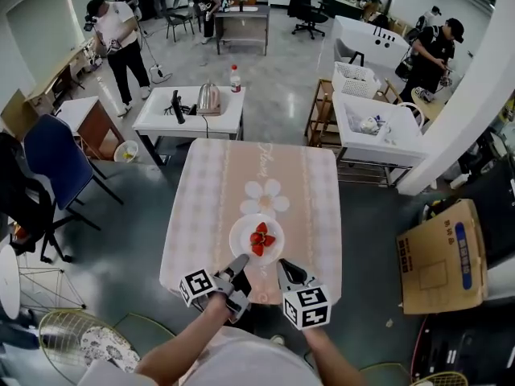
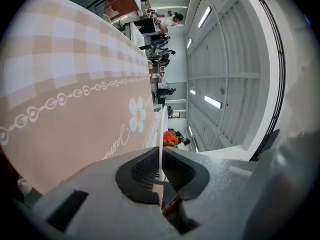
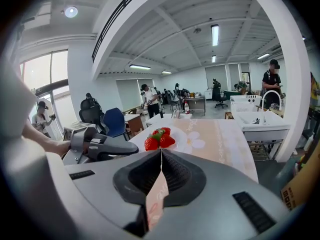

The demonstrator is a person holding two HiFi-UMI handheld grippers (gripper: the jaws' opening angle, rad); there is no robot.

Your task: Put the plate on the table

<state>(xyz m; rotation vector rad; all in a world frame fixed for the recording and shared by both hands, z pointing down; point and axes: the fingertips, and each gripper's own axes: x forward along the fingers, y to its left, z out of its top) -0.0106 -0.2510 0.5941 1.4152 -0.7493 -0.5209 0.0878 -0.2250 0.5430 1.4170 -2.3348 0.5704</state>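
Sitting, seemingly set down, at the table's [image 1: 209, 191] 6 o'clock edge, the plate [image 1: 256, 240] was clenched at its 7 o'clock rim by the left gripper [image 1: 239, 262]. The right gripper [image 1: 283, 266] pinched tablecloth [image 3: 158, 191]. Only releasing remained.

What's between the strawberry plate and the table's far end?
Nothing stands there: the tablecloth shows only its print, a white flower just past the plate, then faint writing. The head view shows it.

Strawberries [image 1: 261, 239] on plate [image 1: 240, 240], plate at tablecloth's [image 1: 217, 191] near edge
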